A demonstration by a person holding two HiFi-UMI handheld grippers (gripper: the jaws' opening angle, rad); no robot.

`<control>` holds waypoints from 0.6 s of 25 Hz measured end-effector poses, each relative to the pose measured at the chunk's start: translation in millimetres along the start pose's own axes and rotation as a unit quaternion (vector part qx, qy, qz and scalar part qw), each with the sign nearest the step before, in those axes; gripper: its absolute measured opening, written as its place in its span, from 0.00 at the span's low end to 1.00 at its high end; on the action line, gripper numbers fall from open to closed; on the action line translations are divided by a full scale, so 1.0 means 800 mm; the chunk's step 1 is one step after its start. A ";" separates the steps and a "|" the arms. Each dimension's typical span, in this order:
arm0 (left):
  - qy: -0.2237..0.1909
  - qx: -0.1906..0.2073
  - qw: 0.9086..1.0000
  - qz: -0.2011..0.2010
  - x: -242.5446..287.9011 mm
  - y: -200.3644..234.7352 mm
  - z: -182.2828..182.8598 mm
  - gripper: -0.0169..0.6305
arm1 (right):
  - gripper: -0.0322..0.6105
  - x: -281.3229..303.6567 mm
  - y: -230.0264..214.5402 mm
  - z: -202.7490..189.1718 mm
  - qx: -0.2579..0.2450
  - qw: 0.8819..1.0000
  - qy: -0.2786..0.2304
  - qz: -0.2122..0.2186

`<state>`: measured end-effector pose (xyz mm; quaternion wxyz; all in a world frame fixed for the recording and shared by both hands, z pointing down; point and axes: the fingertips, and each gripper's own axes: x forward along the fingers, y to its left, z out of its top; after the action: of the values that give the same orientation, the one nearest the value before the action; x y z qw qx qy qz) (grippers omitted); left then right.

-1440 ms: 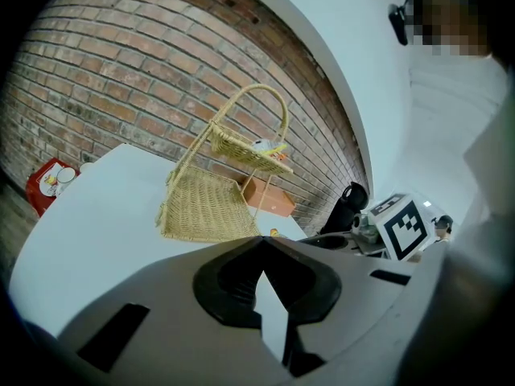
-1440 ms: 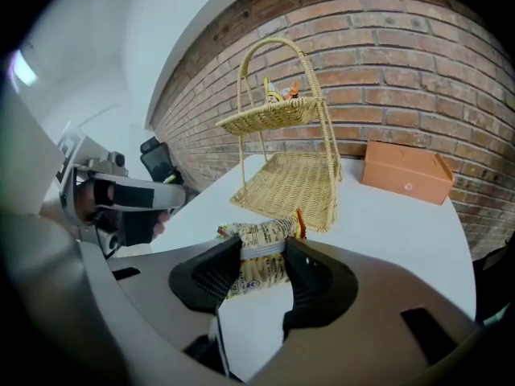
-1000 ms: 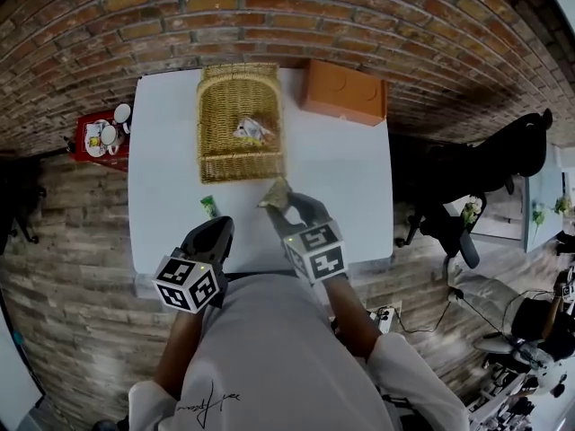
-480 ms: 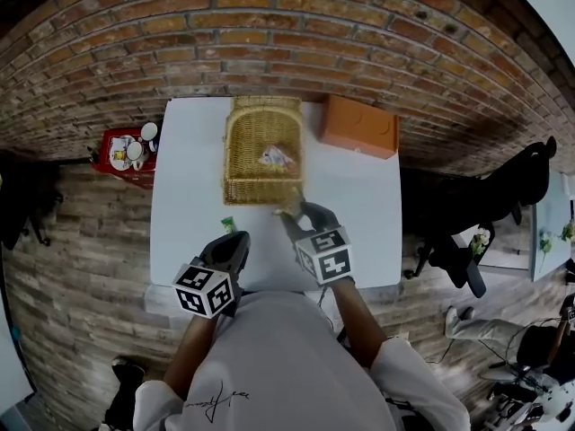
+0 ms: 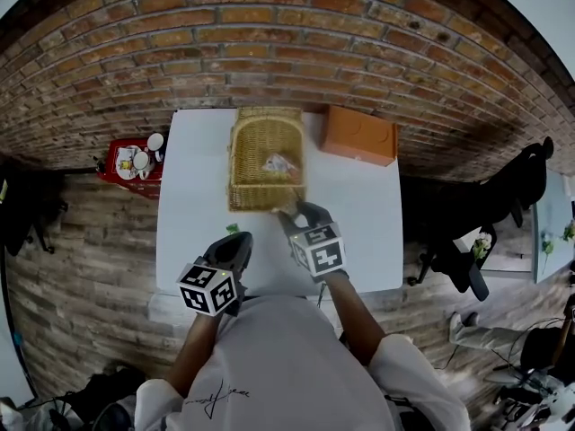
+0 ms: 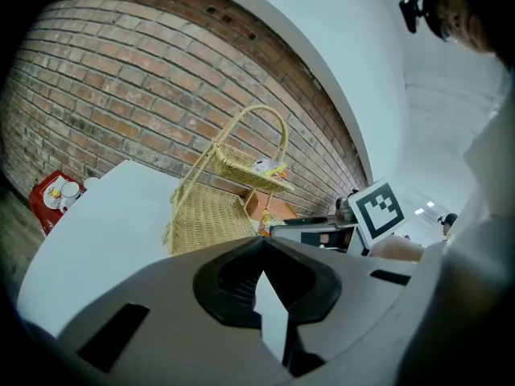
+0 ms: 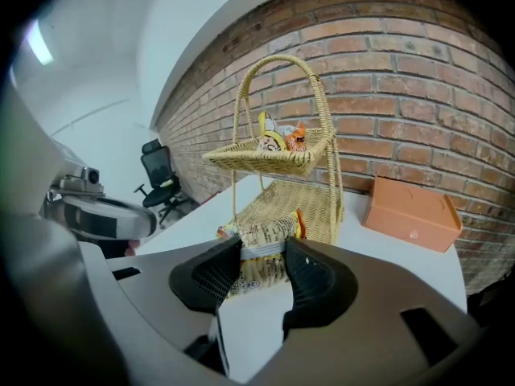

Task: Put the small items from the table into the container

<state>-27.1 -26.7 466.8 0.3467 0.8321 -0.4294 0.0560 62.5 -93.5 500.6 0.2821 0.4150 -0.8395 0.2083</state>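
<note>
Holding the snack packet [image 7: 256, 276] in its fingers, the right gripper [image 5: 294, 212] should probably clear the wicker basket [image 5: 256, 151] rim before letting go; left gripper [image 5: 235, 241] fingers are closed, empty.

Your white desk [image 5: 359, 232] carries a wicker basket [image 5: 241, 164] at its far edge, with an orange box [image 5: 359, 135] just to the right of it. A small green packet [image 5: 232, 229] lies nearer you, on the left.

text: none legible | snack packet [image 7: 256, 257] print: too small to read | shirt [image 5: 269, 366] script: unreadable
</note>
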 end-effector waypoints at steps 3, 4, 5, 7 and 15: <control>0.001 0.002 1.000 0.001 0.001 0.002 0.000 0.04 | 0.34 0.006 -0.001 -0.002 0.000 1.000 0.004 -0.001; 0.001 0.002 1.000 0.001 0.001 0.002 0.001 0.04 | 0.34 0.008 -0.002 -0.002 0.000 1.000 0.006 -0.002; 0.001 0.002 1.000 0.001 0.001 0.003 0.000 0.04 | 0.34 0.009 -0.002 -0.003 0.000 1.000 0.008 -0.003; 0.000 0.000 1.000 0.002 0.001 0.003 0.000 0.04 | 0.34 0.012 -0.003 -0.005 -0.002 1.000 0.011 -0.004; 0.004 0.022 1.000 0.001 0.015 0.006 0.003 0.04 | 0.34 0.028 -0.014 -0.010 0.001 1.000 0.020 -0.012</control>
<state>-23.6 -38.3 472.3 0.3304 0.8386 -0.4275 0.0693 62.7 -108.2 522.3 0.3006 0.4211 -0.8285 0.2140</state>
